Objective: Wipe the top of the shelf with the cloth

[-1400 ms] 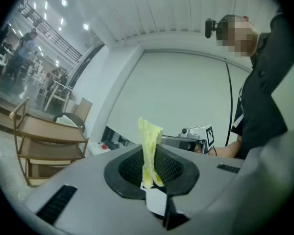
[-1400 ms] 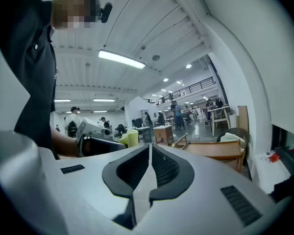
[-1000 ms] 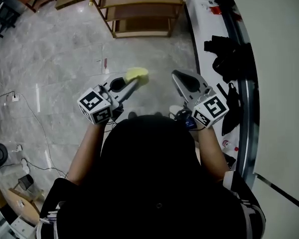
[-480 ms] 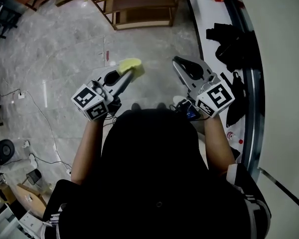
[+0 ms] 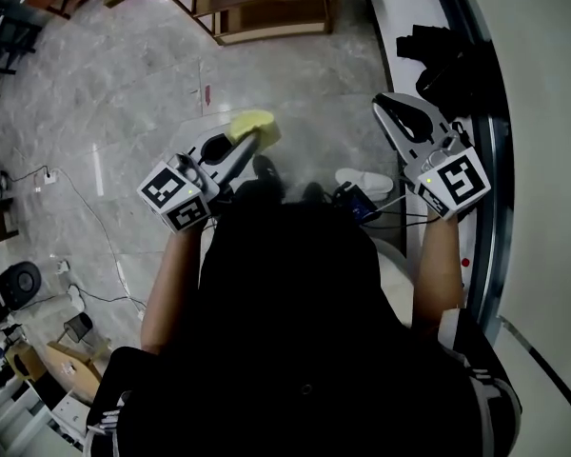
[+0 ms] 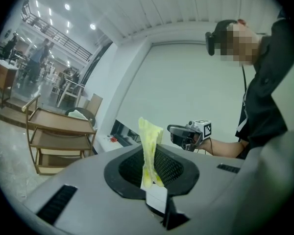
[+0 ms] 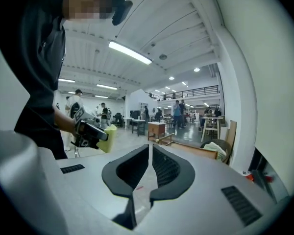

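Observation:
A yellow cloth [image 5: 252, 125] sticks out of my left gripper [image 5: 248, 143], which is shut on it and held over the grey floor, well short of the wooden shelf [image 5: 259, 9] at the top of the head view. In the left gripper view the cloth [image 6: 149, 148] stands upright between the jaws, and the three-tier shelf [image 6: 59, 137] is far off to the left. My right gripper [image 5: 388, 106] is out to the right, shut with nothing in it; its jaws meet along a thin slit [image 7: 150, 153]. It sees the left gripper [image 7: 90, 129] with the cloth [image 7: 109, 132].
Black bags [image 5: 442, 61] lie on a white ledge [image 5: 392, 27] along the right wall. Cables [image 5: 86, 255] and small gear lie on the floor at the left. A green-white bundle [image 6: 78, 114] rests on the shelf top. People and tables stand in the far hall [image 7: 179, 114].
My right gripper has swung out to the right, away from the left one. The left gripper has held its grip on the cloth and barely shifted. The shelf has slid toward the top edge.

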A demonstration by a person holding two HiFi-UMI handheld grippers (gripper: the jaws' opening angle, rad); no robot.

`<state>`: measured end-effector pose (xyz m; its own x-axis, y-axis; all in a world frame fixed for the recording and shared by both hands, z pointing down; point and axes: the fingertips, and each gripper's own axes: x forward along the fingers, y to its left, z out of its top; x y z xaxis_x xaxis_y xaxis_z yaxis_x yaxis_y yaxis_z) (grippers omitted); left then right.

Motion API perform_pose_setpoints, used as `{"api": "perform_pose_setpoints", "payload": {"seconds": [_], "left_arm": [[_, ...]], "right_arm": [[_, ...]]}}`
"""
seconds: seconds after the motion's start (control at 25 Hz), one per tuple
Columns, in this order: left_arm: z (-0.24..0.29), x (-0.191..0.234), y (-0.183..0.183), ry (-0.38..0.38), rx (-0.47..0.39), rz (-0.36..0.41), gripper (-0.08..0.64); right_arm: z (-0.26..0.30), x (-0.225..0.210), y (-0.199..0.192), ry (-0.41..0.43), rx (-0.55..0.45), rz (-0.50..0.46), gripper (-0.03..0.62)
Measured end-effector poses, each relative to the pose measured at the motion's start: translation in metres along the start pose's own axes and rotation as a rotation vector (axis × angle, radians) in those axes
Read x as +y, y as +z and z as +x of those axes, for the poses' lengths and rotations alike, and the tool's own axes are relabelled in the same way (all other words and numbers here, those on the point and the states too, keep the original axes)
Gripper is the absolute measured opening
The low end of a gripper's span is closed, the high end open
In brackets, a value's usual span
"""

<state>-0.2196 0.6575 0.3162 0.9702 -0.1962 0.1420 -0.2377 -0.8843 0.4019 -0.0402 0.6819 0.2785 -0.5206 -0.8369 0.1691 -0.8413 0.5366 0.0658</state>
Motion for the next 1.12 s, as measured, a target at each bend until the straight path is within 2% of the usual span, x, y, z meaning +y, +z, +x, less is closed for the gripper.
{"api": "perform_pose_setpoints", "payload": {"seconds": [0.2, 0.52, 0.72, 0.92, 1.12], "left_arm": [[0.014, 0.018, -0.001, -0.011, -0.005, -0.014, 0.032], [0.03, 0.087, 0.023, -0.013, -0.045, -0.017, 0.032], [0.034, 0.151, 0.05, -0.021, -0.053, -0.018, 0.032], [0.025, 0.217, 0.093, -0.045, -0.082, -0.017, 0.032], [0.026, 0.274, 0.107, -0.052, -0.076, -0.035, 0.032]], "right_arm": [[0.012, -0.019, 0.001, -0.028, -0.07, 0.128, 0.034], [0.097, -0.005, -0.004, 0.054, -0.114, 0.247, 0.034], [0.164, -0.028, -0.001, 0.048, -0.069, 0.232, 0.034], [0.237, -0.064, 0.029, -0.025, -0.053, 0.2, 0.034], [0.287, -0.086, 0.043, -0.057, -0.045, 0.173, 0.034]]}}
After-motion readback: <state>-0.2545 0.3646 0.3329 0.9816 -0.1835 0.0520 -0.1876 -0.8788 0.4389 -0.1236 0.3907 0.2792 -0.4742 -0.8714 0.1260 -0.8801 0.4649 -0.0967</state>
